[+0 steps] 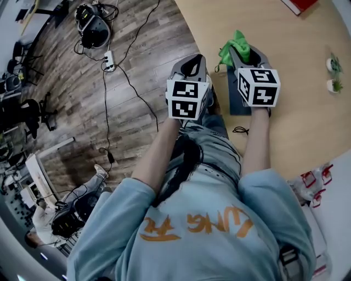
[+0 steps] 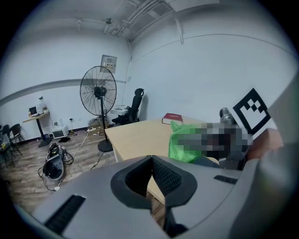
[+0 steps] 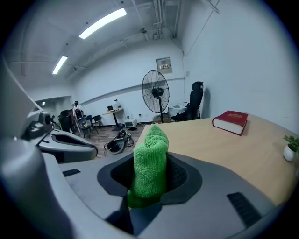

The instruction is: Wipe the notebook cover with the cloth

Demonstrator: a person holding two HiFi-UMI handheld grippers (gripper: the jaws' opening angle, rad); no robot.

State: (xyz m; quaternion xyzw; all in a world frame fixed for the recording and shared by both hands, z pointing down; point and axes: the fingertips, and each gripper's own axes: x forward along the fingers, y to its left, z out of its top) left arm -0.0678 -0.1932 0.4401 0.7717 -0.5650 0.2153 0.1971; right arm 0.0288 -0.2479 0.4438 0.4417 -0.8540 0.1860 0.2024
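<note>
My right gripper (image 1: 239,50) is shut on a bunched green cloth (image 1: 236,44), which stands up between its jaws (image 3: 150,158). It hovers over a dark notebook (image 1: 235,99) lying near the edge of the wooden table (image 1: 296,110); the gripper hides most of the cover. My left gripper (image 1: 191,66) is shut with nothing in it, held beside the right one at the table's edge. In the left gripper view the pads of the left gripper (image 2: 152,161) meet, and the green cloth (image 2: 180,140) shows to the right.
A red book (image 3: 231,121) lies far back on the table, also in the head view (image 1: 299,4). Two small potted plants (image 1: 333,76) stand at the table's right. A standing fan (image 2: 98,91), cables and gear (image 1: 93,27) are on the wood floor to the left.
</note>
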